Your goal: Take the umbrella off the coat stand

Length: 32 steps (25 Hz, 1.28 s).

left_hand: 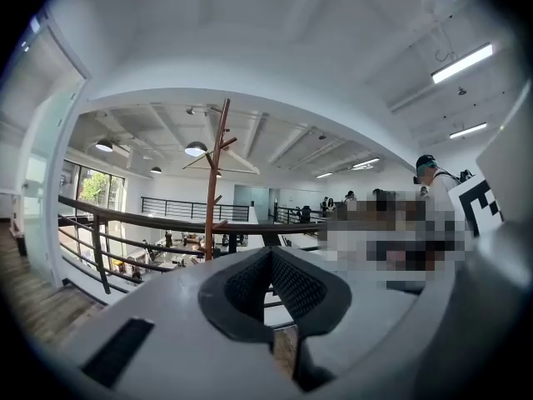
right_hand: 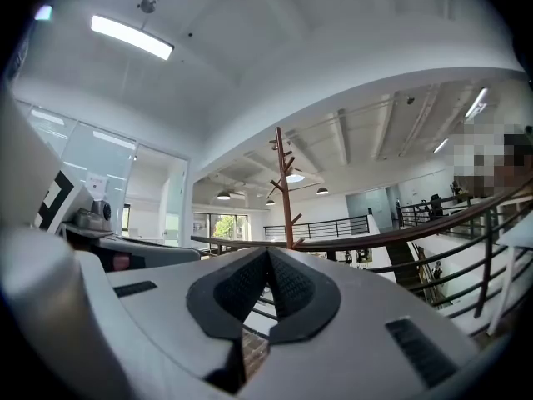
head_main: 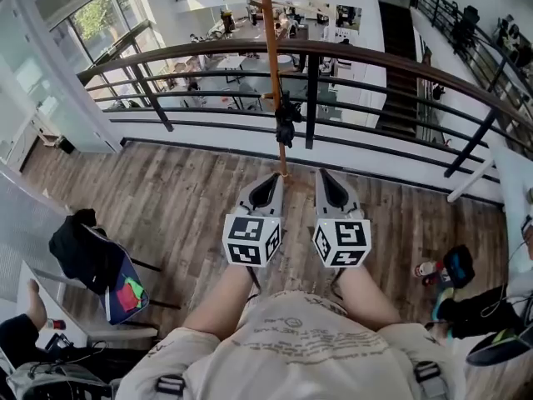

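Note:
A thin brown coat stand rises in front of the balcony railing. A small black folded umbrella hangs low on its pole, just beyond my grippers. My left gripper and right gripper are side by side near the stand's foot, both shut and holding nothing. The left gripper view looks past the shut left gripper to the stand, ahead and slightly left. Beyond the shut right gripper in the right gripper view, the stand is almost straight ahead. Neither gripper view shows the umbrella.
A dark curved railing runs across behind the stand, with an open drop to a lower floor beyond. A chair with a black jacket and a colourful bag stands at left. Bags and shoes lie at right on the wooden floor.

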### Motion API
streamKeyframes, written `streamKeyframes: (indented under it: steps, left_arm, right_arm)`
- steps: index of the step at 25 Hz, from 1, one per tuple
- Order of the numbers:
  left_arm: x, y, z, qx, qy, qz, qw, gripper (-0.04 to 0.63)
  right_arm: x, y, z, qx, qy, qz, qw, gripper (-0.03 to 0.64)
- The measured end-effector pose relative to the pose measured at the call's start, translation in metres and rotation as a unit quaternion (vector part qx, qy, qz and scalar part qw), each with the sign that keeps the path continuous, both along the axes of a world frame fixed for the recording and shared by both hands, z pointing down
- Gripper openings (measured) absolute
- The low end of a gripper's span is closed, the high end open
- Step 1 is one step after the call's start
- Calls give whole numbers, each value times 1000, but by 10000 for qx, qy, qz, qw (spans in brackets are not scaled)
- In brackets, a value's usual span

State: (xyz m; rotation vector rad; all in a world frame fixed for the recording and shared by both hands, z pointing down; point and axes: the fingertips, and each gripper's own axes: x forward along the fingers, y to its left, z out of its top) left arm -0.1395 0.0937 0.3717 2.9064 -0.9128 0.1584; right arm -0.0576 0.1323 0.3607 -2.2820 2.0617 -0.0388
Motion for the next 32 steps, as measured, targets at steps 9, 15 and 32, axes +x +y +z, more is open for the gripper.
streamKeyframes:
  steps: [9, 15, 32]
  left_arm:
    - [42, -5, 6, 3, -64, -75, 10000, 5]
    - [59, -18, 13, -43, -28, -108, 9999, 5]
    - [117, -120, 33, -231, 256, -290, 9990, 5]
  right_arm:
    - [32, -3, 12, -155, 19, -253, 9996, 3]
    - [47, -10, 23, -223, 43, -295, 9993, 3]
    - [107, -99, 49, -457, -43, -449, 9979, 3]
